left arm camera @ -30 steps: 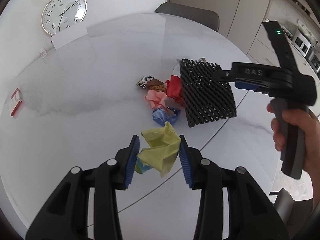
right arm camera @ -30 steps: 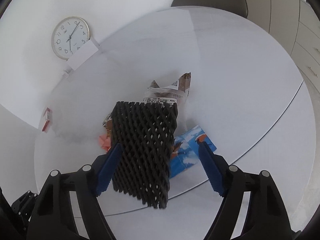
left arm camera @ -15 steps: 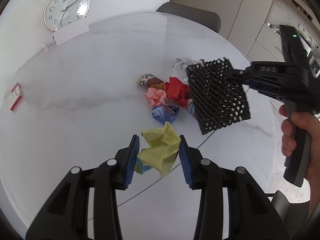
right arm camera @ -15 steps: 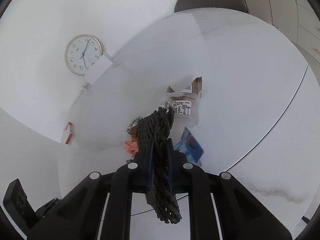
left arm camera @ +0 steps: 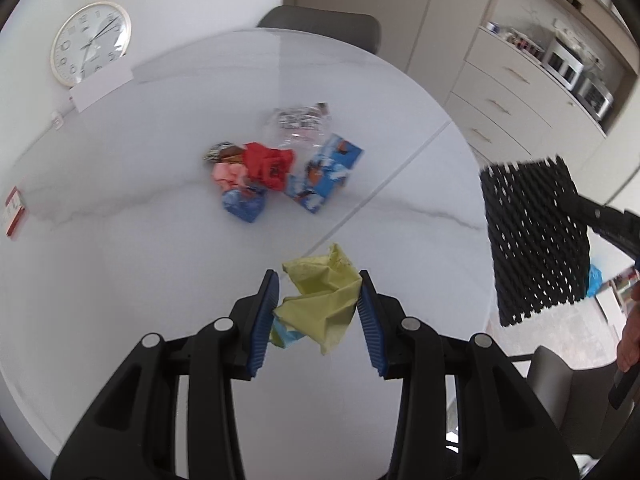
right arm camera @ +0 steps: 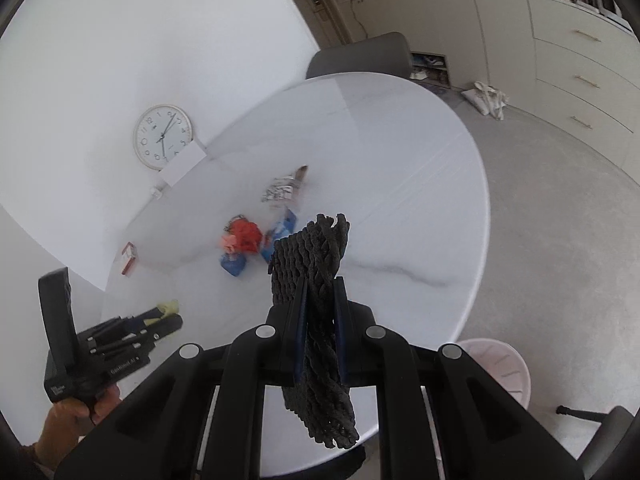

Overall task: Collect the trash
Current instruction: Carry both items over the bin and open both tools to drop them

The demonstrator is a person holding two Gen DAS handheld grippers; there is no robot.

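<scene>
My left gripper is shut on a crumpled yellow-green wrapper and holds it above the near part of the white table. My right gripper is shut on a black foam net sleeve, squeezed flat, held past the table's right edge; the sleeve also shows in the left wrist view. A trash pile lies mid-table: red paper, pink paper, a blue wrapper, a blue snack box and a clear bag.
A pale pink bin stands on the floor below the table's right edge. A small red box lies at the table's left. A clock leans at the wall. A grey chair is behind, cabinets to the right.
The right gripper closed on the net sleeve, lifted it off the pile and carried it right, past the table edge. The blue box is uncovered. The left gripper still holds the yellow wrapper.
</scene>
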